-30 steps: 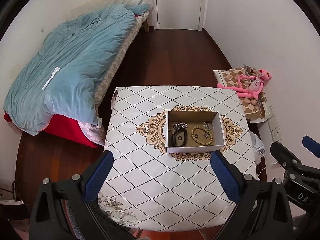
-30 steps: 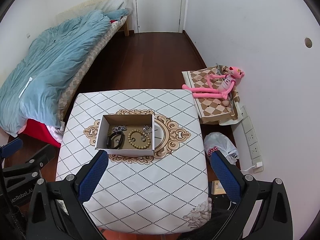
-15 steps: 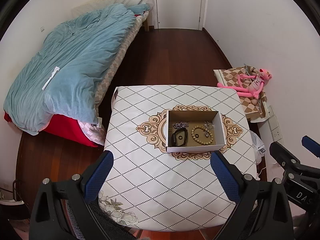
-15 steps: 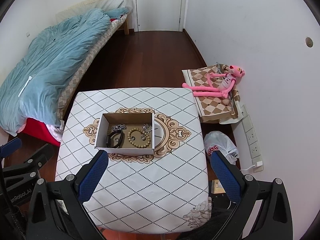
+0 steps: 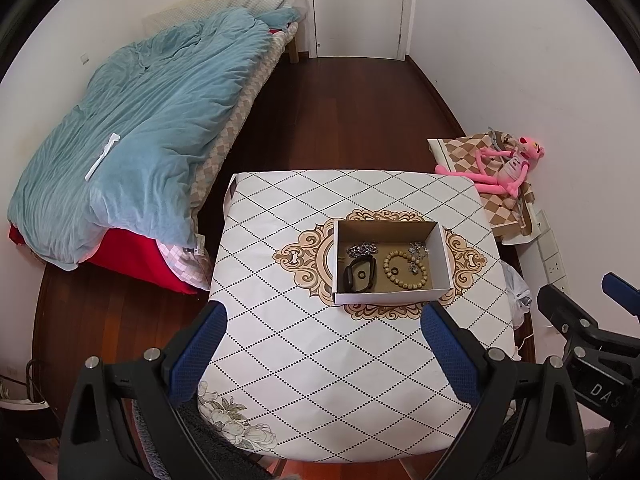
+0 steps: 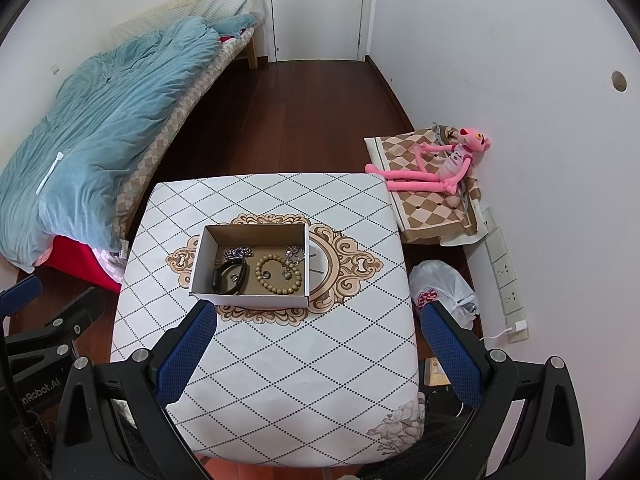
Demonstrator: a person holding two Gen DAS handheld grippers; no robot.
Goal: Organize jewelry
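Nothing on the table [image 5: 280, 352] has shifted; both views have crept slightly closer. Left gripper [image 5: 322, 344] and right gripper [image 6: 318, 344] hover wide open, empty, short of the box [image 5: 390, 298] at the table's centre.

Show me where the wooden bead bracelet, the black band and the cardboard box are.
wooden bead bracelet [image 5: 405, 285]: left wrist view, near beads of the loop.
black band [image 6: 219, 278]: right wrist view, left side of the strap.
cardboard box [image 6: 248, 301]: right wrist view, white front wall.

Box [image 5: 390, 298] mid-table [image 5: 320, 360] — beads [image 5: 406, 270] in it, bed [image 5: 132, 140] left
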